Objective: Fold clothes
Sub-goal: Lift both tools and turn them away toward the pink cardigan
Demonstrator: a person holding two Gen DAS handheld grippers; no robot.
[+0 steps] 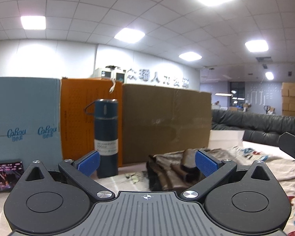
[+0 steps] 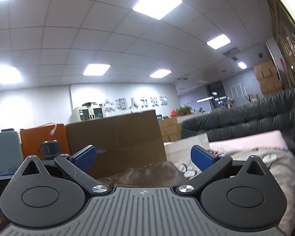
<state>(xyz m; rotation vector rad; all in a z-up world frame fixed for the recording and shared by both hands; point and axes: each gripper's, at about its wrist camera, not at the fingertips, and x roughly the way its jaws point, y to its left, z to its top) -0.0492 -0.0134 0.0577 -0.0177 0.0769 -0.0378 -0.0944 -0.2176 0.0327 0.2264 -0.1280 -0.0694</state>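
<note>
- Blue-padded fingers of the left gripper (image 1: 147, 164) stand wide apart with nothing between them, held above a printed bedsheet (image 1: 273, 169).
- Brown clothing (image 1: 173, 169), rumpled and partly blurred, lies on the sheet just ahead of the left gripper, nearer its right finger.
- Right gripper (image 2: 143, 158) is likewise spread open and empty; the same brown clothing (image 2: 147, 174) sits close under its fingers, blurred. Part of this gripper's black body shows at the right edge of the left wrist view.
- Dark blue flask (image 1: 106, 137) stands upright beyond the left finger, in front of an orange box (image 1: 76, 118).
- Grey-blue box (image 1: 23, 116) stands left of the orange one, and a large brown cardboard box (image 1: 167, 122) to its right.
- Black leather sofa (image 1: 261, 125) runs behind the sheet on the right.
- Farthest off, a white wall carries raised lettering (image 1: 159, 76).
</note>
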